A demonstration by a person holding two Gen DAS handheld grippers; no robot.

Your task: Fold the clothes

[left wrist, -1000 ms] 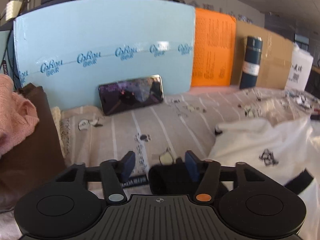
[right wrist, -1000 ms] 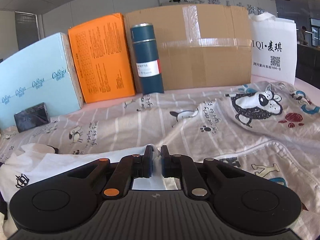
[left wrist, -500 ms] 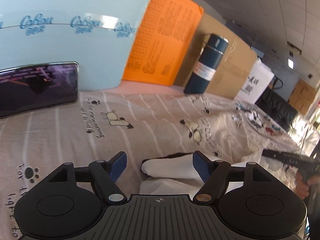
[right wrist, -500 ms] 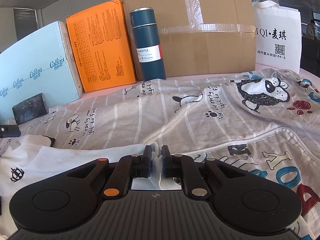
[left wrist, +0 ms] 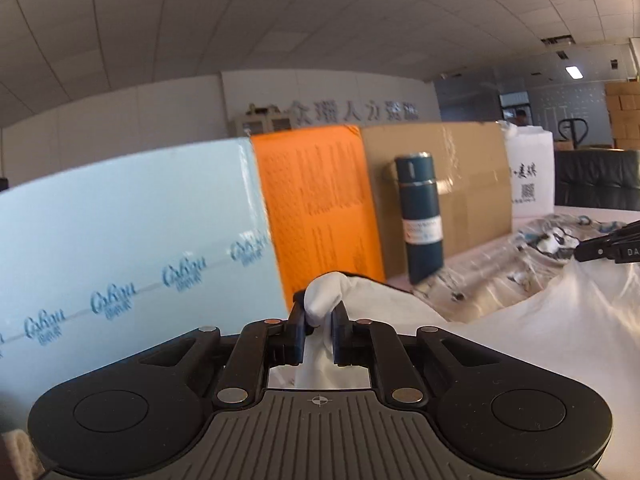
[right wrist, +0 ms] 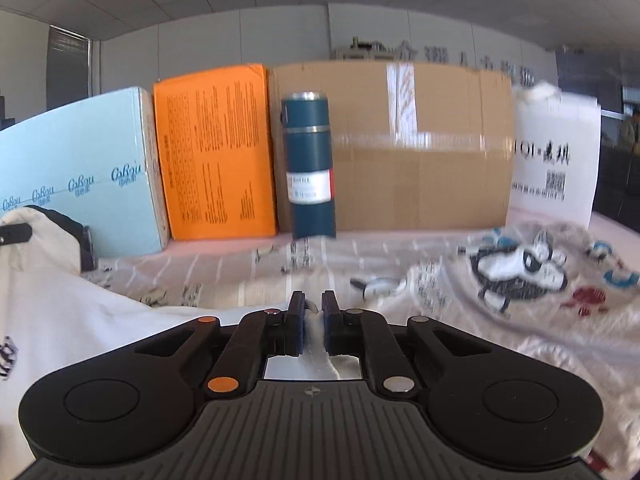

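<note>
A white garment [left wrist: 540, 340] with a black trim lies over the cartoon-print sheet [right wrist: 440, 280]. In the left wrist view my left gripper [left wrist: 319, 312] is closing its jaws, and a bunched corner of the white cloth is pinched between the pads and lifted off the sheet. My right gripper [right wrist: 312, 304] is shut on another edge of the same garment [right wrist: 80, 312], low over the sheet. The cloth hangs between the two. Each gripper shows at the edge of the other's view: the right gripper [left wrist: 608, 246], the left gripper [right wrist: 16, 232].
Along the back stand a light blue foam board [left wrist: 120, 240], an orange box [left wrist: 320, 208], a cardboard box [left wrist: 460, 184], a dark teal bottle [right wrist: 310, 168] and a white bag [right wrist: 556, 160]. A phone [right wrist: 88, 244] leans on the foam board, mostly hidden by cloth.
The left gripper swung right over the white garment, closed on its corner and raised it. The right gripper stayed shut on the cloth and shifted slightly.
</note>
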